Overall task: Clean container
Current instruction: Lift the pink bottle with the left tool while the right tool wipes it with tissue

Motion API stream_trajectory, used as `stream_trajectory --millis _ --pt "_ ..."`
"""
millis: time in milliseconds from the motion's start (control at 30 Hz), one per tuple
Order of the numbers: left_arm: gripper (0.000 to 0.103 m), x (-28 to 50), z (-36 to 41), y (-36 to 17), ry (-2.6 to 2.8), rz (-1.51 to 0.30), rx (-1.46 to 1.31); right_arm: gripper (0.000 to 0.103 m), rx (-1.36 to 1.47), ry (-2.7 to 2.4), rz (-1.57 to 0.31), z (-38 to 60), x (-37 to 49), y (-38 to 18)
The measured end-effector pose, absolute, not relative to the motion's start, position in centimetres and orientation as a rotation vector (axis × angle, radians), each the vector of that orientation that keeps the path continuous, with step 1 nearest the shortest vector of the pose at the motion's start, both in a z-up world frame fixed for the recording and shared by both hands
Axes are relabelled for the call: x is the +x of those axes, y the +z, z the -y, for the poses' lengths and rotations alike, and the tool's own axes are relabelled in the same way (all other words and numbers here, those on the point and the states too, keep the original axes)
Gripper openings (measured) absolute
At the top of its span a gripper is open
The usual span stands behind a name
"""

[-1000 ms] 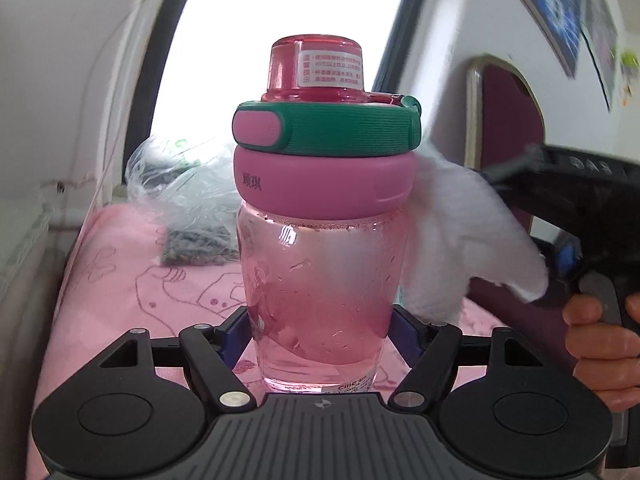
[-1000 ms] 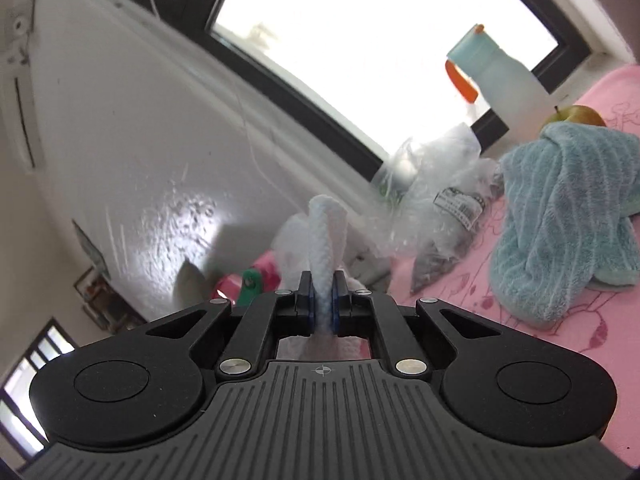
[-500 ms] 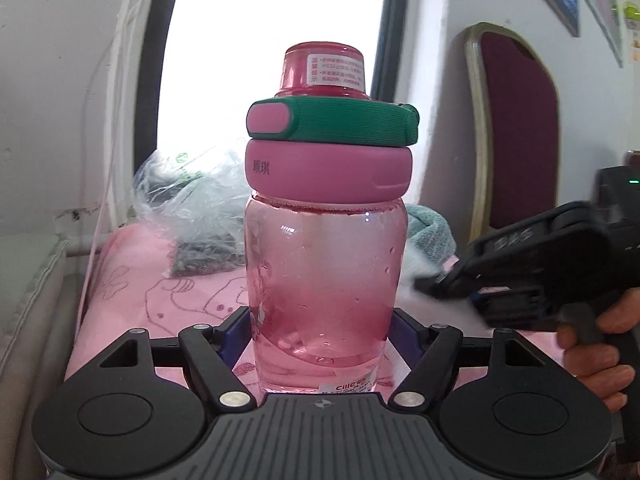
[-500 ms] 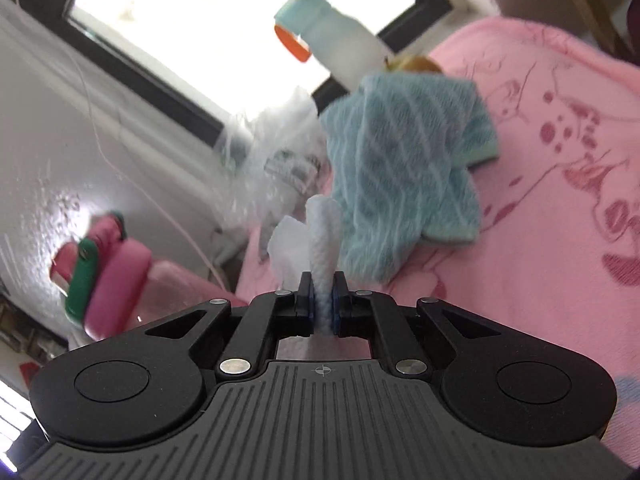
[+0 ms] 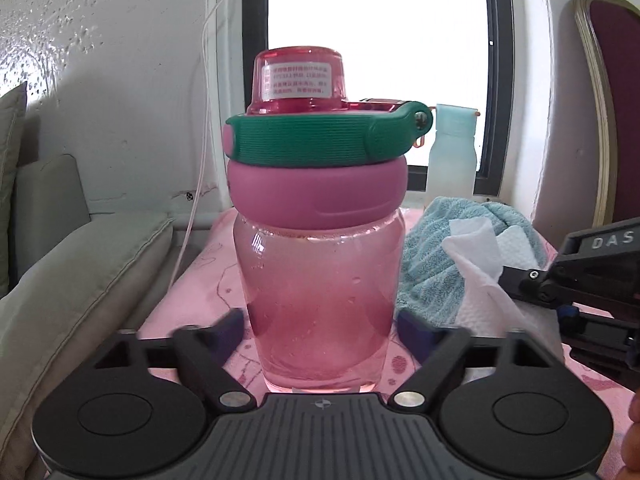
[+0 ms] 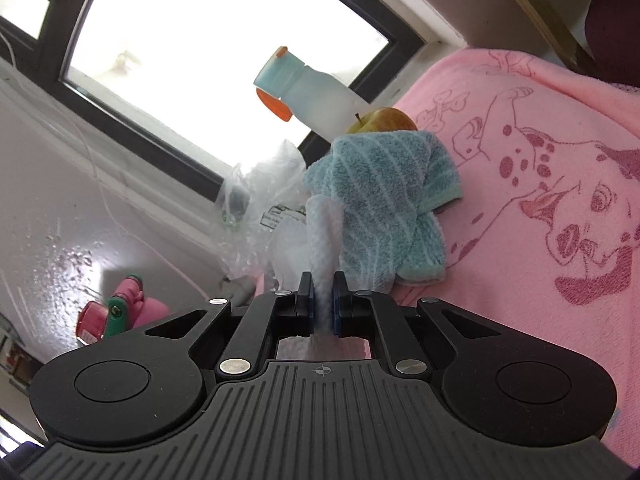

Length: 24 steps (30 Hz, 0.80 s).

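Since a moment ago my left tool has spread apart, its blurred fingers seemingly clear of the pink translucent bottle with a green-banded lid, upright on the pink cartoon-print cloth. My right tool stays clamped on the white paper towel, beside the bottle; its tips are hidden.

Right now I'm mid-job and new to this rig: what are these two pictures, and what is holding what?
There is no robot arm: a person holds a two-finger tool in each hand, each with a camera looking along its fingers. In the left view, the left gripper has its fingers spread beside the pink bottle, not pressing it. In the right view, the right gripper pinches a white paper towel. On the pink blanket lie a blue towel, an apple, a pale bottle and a plastic bag.
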<state>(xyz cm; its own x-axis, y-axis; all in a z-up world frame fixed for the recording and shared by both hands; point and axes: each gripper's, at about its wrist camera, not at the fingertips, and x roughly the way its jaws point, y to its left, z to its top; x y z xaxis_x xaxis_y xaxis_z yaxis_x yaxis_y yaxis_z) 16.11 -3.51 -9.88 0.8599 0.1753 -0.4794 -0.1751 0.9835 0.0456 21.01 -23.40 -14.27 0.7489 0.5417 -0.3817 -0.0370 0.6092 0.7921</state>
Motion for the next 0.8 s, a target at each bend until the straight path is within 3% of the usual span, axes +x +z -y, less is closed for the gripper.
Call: stream_trajectory --millis 200,400,633,800 --pt "0.070 17.0 -0.7 -10.2 -0.200 -0.473 0.140 0.009 0.830 0.409 -0.669 22.9 20.8 -13.9" --pt "0.071 16.6 -8.2 -11.6 -0.425 -0.408 -0.085 0.010 0.752 0.476 -0.674 21.0 21.1 -13.4" --pt "0.071 16.2 -8.9 -11.2 -0.486 -0.401 -0.078 0.011 1.005 0.837 -0.534 19.4 21.8 -12.9" --pt "0.071 15.5 -8.0 -11.0 -0.492 -0.388 -0.037 0.011 0.748 0.682 -0.677 15.5 23.1 -13.0"
